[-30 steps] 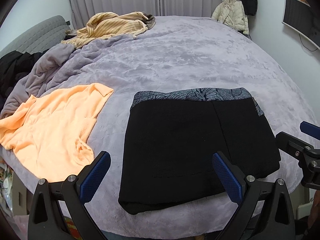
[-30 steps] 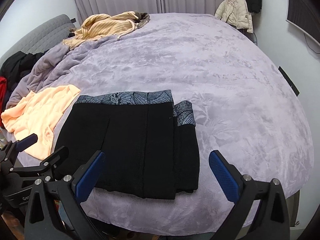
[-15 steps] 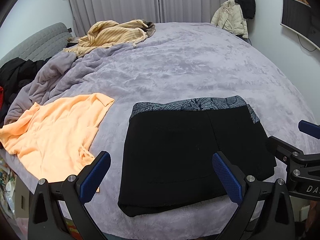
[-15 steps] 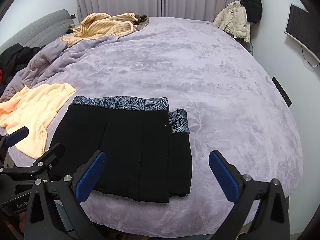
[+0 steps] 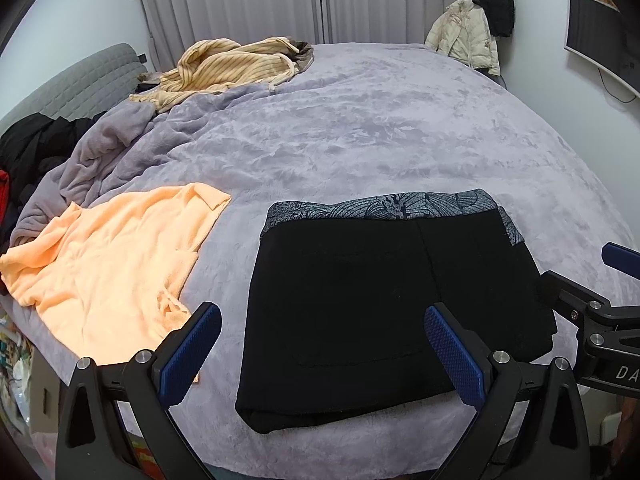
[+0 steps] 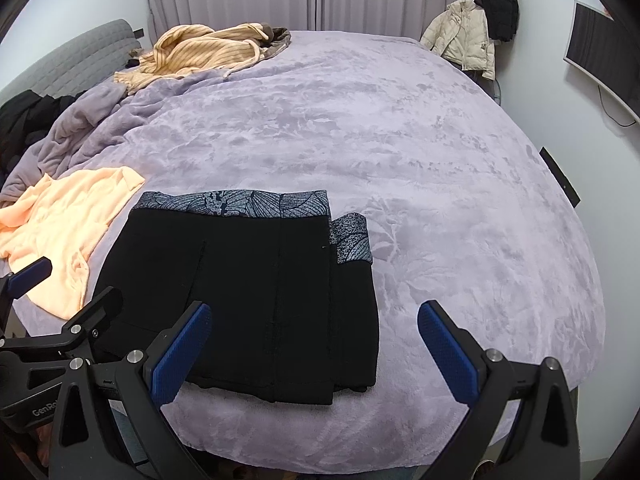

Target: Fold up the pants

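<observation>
Black pants (image 5: 384, 300) with a grey patterned waistband lie folded into a flat rectangle near the front edge of the lilac bed (image 5: 360, 128). They also show in the right wrist view (image 6: 248, 292), with a lower layer sticking out on the right. My left gripper (image 5: 320, 344) is open and empty, held back above the bed's front edge, over the pants' near left part. My right gripper (image 6: 314, 340) is open and empty, held over the pants' near right corner. Neither touches the cloth.
An orange shirt (image 5: 104, 264) lies spread left of the pants. A striped yellow garment (image 5: 236, 64) lies at the far end. A bunched grey blanket (image 5: 92, 160) and dark clothes (image 5: 32, 144) are at the left. Jackets (image 5: 468, 40) hang at the back right.
Both grippers have drawn back and risen from the pants, so the bed and pants look smaller and lower. The pants have not moved.
</observation>
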A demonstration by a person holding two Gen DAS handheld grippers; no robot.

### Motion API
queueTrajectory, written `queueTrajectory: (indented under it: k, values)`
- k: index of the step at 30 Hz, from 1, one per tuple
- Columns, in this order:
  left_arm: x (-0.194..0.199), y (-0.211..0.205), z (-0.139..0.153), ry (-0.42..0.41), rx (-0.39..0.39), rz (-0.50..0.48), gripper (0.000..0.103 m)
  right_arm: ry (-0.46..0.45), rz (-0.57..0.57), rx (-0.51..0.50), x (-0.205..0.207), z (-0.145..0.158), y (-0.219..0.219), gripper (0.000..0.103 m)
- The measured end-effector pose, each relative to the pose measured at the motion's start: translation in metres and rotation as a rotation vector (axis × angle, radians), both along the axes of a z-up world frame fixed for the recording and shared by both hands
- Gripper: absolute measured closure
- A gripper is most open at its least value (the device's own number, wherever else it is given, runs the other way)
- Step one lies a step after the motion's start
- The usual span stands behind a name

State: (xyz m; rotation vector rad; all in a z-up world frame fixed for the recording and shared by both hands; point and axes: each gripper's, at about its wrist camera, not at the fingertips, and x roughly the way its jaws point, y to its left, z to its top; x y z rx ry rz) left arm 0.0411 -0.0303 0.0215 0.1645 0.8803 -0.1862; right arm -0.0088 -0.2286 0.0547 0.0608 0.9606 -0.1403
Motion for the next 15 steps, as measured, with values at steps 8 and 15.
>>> queueTrajectory:
  k: [8,15]
  values:
    - [0.0013,-0.0012,-0.0015,0.008,-0.001,0.004,0.001,0.007,-0.006,0.0,0.0022,-0.0038,-0.0042,0.0]
    - [0.0025,-0.0024,-0.0054,0.015,0.008,0.013,0.001,0.019,-0.011,0.0,0.0036,-0.0064,-0.0051,0.0]
